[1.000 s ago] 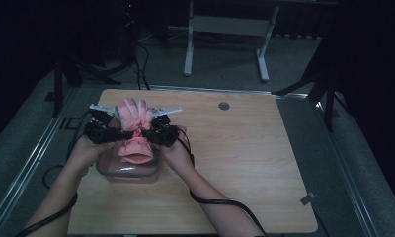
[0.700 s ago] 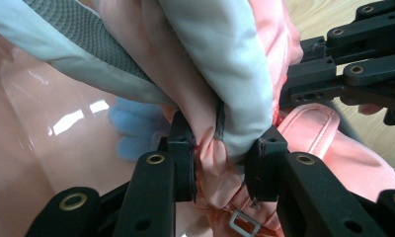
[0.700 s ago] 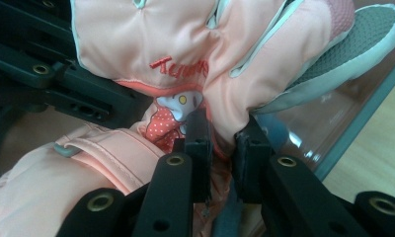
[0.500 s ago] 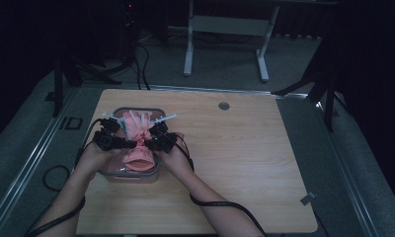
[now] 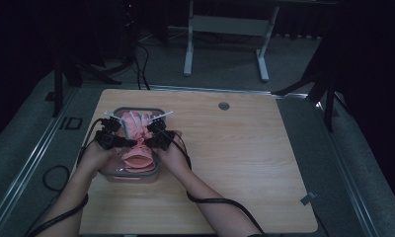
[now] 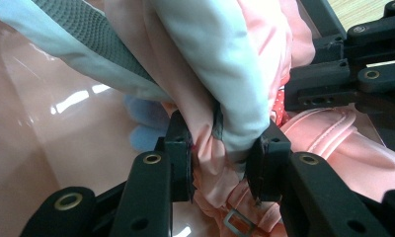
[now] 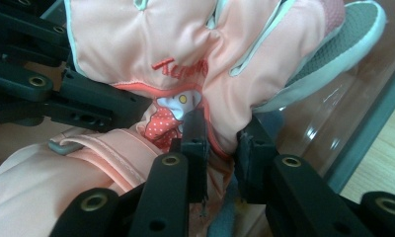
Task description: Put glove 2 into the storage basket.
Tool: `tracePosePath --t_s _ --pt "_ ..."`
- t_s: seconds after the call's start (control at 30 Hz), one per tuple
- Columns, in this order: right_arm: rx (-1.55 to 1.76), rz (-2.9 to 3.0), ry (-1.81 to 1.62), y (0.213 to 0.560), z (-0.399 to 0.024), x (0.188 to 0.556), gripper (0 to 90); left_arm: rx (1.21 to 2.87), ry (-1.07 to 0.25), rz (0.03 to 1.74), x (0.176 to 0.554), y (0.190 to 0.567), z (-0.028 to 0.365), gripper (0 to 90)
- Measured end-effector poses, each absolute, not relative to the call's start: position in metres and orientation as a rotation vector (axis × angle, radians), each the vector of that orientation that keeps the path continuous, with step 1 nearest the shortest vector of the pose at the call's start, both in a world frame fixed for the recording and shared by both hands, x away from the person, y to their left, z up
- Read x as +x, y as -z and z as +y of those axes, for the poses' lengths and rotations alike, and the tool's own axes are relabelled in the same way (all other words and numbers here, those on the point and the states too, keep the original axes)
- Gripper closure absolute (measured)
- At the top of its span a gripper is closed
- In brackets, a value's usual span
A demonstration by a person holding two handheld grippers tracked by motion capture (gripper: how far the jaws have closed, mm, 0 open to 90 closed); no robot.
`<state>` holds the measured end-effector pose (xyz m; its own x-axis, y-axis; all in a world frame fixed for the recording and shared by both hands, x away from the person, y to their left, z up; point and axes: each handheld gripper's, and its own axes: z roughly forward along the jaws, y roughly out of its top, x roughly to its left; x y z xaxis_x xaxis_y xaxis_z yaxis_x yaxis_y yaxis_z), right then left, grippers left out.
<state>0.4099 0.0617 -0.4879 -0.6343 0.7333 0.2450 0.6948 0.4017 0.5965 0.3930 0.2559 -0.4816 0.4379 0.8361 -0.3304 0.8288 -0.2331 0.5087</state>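
While over the clear box point(image 5: 131, 174): left gripper point(image 6: 220, 163), right gripper point(image 7: 220, 143) both pinching pink glove point(image 5: 136, 129).

Soft, padded pink cloth glove point(image 7: 151, 39) with rough grey grip patches; glossy clear plastic bin point(image 5: 156, 174); smooth matt wooden table point(image 5: 245, 163); matt black gripper jaws.

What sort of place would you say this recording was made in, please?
Probably a lab or studio set up for recording, not a home: a lone wooden table stands on grey carpet in a dark room, with the white legs of a desk frame behind it and black stand legs and cables around.
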Motion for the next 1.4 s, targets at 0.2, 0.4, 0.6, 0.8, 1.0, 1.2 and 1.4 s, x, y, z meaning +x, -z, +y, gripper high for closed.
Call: tracePosePath --t_s 0.2,0.4,0.6,0.8,1.0,1.2,1.4 --pt "1.331 2.605 -1.029 0.486 0.063 0.415 67.7 2.058 -0.009 1.410 0.395 0.483 0.259 62.3" --pt "1.275 2.597 -1.172 0.471 0.053 0.419 46.2 2.078 -0.159 1.399 0.391 0.480 0.256 54.7" --pt "1.184 2.609 -1.311 0.455 0.041 0.418 32.4 2.027 -0.271 1.415 0.388 0.476 0.252 38.9" --pt "1.144 2.637 -1.377 0.453 0.029 0.421 24.4 1.952 -0.347 1.413 0.383 0.468 0.256 15.0" --pt "1.036 2.673 -1.369 0.451 0.023 0.418 16.5 1.860 -0.401 1.331 0.367 0.450 0.258 3.5" --pt "1.024 2.670 -1.408 0.446 0.009 0.415 16.7 1.824 -0.403 1.254 0.348 0.439 0.249 3.5" --pt "0.997 2.674 -1.395 0.446 -0.008 0.410 16.7 1.808 -0.389 1.184 0.331 0.434 0.236 3.6"
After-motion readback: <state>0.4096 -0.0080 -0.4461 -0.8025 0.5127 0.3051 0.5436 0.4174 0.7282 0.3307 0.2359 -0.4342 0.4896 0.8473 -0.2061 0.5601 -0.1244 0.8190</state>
